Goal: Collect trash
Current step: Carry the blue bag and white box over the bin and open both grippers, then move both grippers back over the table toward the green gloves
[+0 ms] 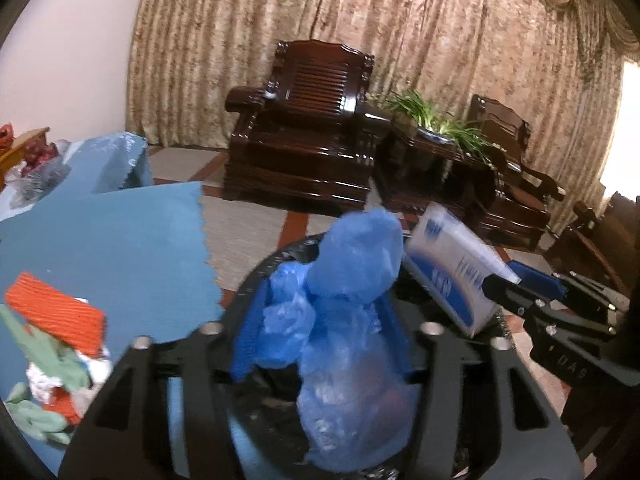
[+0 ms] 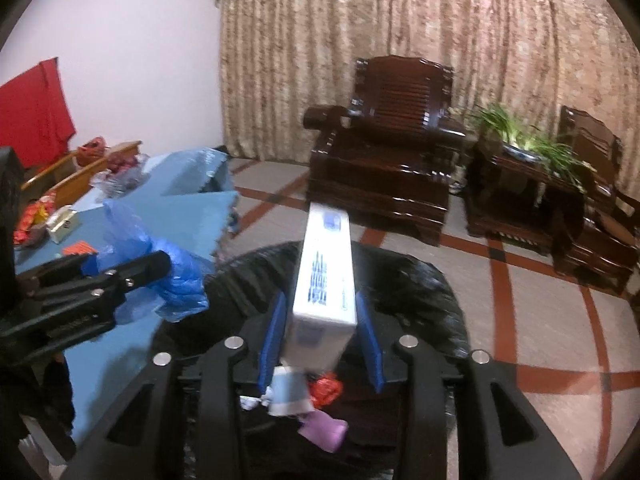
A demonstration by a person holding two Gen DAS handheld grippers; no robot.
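My left gripper [image 1: 324, 316] is shut on a crumpled blue plastic bag [image 1: 348, 300] and holds it over the black-lined trash bin [image 1: 288, 252]. It also shows in the right wrist view [image 2: 160, 268] with the bag [image 2: 176, 280]. My right gripper [image 2: 320, 328] holds a white and blue box [image 2: 326, 276] between its blue pads, over the bin [image 2: 420, 280]. A gap shows on each side of the box. The box also shows in the left wrist view [image 1: 452, 268]. Trash lies in the bin [image 2: 312, 404].
A table with a blue cloth [image 1: 120, 248] stands left of the bin, with an orange packet and green scraps [image 1: 56, 344] on it. Dark wooden armchairs [image 2: 384, 160] and a plant on a side table [image 2: 528, 148] stand by the curtain across the tiled floor.
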